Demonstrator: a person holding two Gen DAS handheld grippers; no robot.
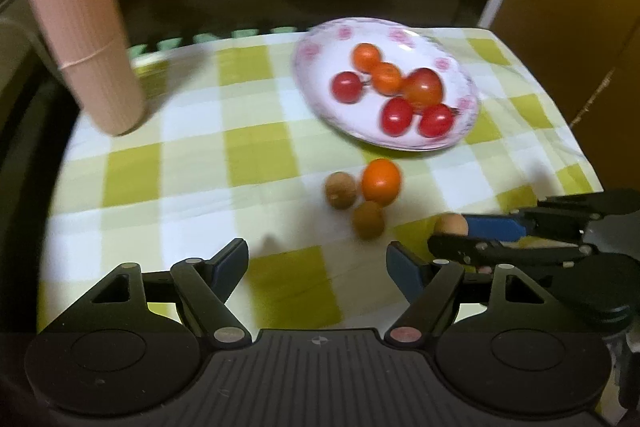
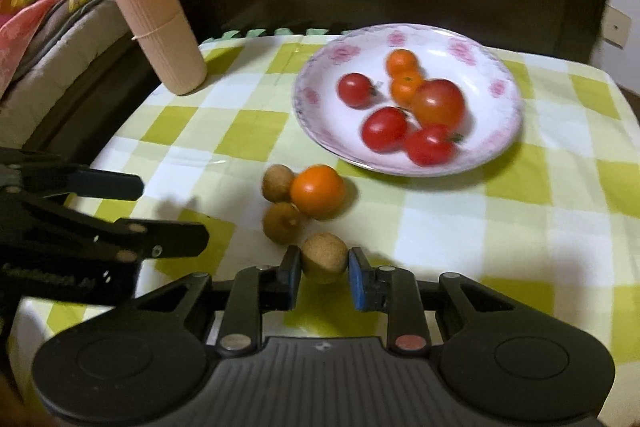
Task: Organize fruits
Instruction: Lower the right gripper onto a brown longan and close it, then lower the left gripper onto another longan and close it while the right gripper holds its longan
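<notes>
Left wrist view: the left gripper (image 1: 318,263) hovers over the green-and-white checked tablecloth (image 1: 192,163), jaws spread wide with nothing between them. Beyond it sits the white floral-rimmed plate (image 1: 460,75), carrying red tomatoes (image 1: 397,115) and small orange fruits (image 1: 366,57). Just in front of the plate, on the cloth, a loose orange fruit (image 1: 381,181) touches two round brown fruits (image 1: 340,187). Well left of the plate stands a ribbed pink cylindrical case (image 1: 82,27). In front and right of the plate, the right gripper (image 1: 452,231) clamps a third brown fruit (image 1: 450,224).

Right wrist view: the right gripper (image 2: 323,273) has its jaws narrowed onto that brown fruit (image 2: 323,259), pads pressed to both sides. Between it and the plate (image 2: 492,67) lie the orange fruit (image 2: 317,191) and the two brown ones (image 2: 281,221). The left gripper (image 2: 172,215) reaches in, well left of the plate, jaws parted.
</notes>
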